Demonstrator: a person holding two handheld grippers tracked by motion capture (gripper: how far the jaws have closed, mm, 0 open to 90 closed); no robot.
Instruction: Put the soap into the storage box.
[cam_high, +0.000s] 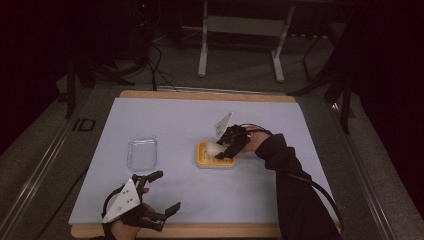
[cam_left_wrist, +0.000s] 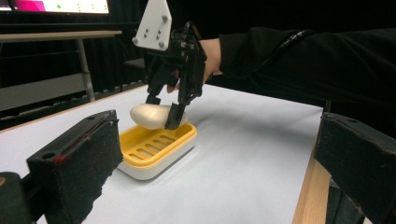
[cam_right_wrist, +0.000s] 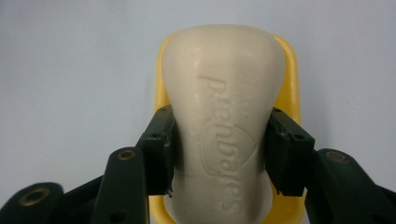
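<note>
In the right gripper view, the pale cream bar of soap (cam_right_wrist: 224, 126) covers most of the yellow slotted soap dish (cam_right_wrist: 289, 84); its embossed lettering is unreadable. At 9 o'clock of the dish, the clear plastic lid (cam_high: 142, 153) shows too faintly to detail.

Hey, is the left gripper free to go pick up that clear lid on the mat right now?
Probably yes. The left gripper is open and holds nothing, and the clear lid lies just ahead of it on bare mat. The right gripper is busy off to the side, holding the soap above the yellow dish.
</note>
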